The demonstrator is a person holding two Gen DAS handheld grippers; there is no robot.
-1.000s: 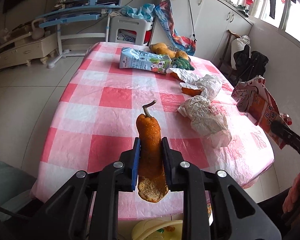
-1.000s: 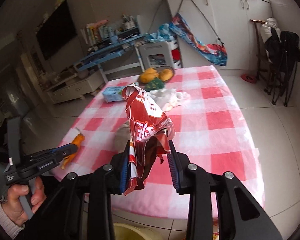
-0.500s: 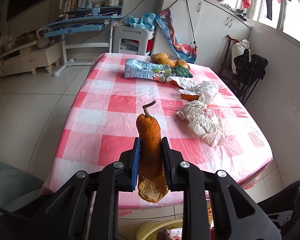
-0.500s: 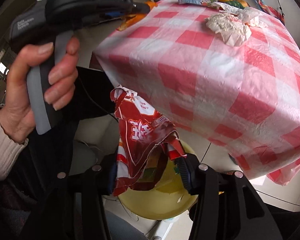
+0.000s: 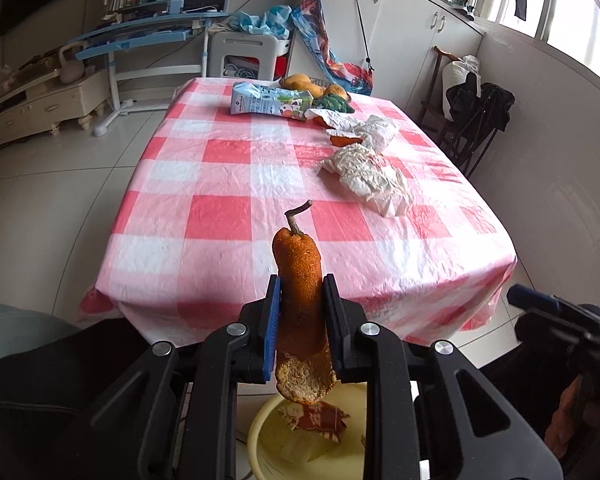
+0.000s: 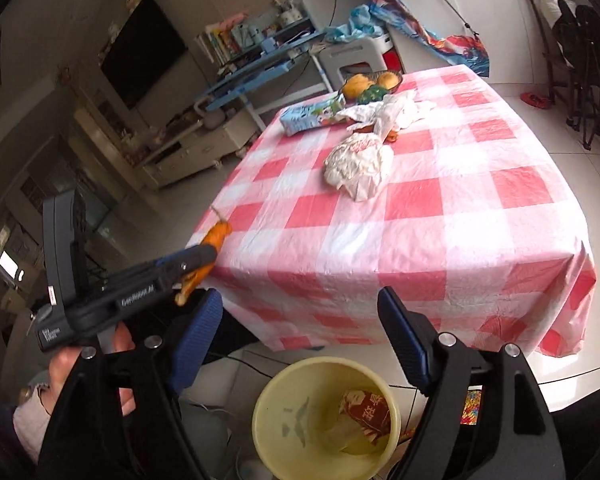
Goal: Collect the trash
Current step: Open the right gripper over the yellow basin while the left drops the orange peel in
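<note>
An orange peel [image 5: 300, 304] with a curved stem is shown clamped upright between the jaws of the left gripper [image 5: 301, 320], which are closed against both of its sides; its pale cut end hangs below the jaws. The peel is held off the near edge of the desk [image 5: 236, 184], above a yellow bin [image 5: 260, 432] that stands on the floor. In the right wrist view the same peel [image 6: 214, 238] is seen projecting from the left gripper [image 6: 188, 268], beside the near left corner of the desk [image 6: 440, 216].

The jaws of the right gripper [image 6: 300, 344] are spread wide apart and nothing is held between them. They are positioned above the yellow bin [image 6: 276, 400], inside which a red wrapper [image 6: 366, 412] with white lettering lies against the wall. The same red wrapper [image 5: 316, 420] is visible in the bin in the left wrist view.

On the red-and-white checked cloth of the desk, a crumpled white paper [image 6: 358, 162] lies toward the middle. Beyond it, a second crumpled white paper [image 6: 396, 110] is seen with a piece of orange peel partly tucked under it. A light blue carton [image 6: 312, 118] lies on its side near the far end, just beside a bowl of fruit [image 6: 370, 82].
</note>
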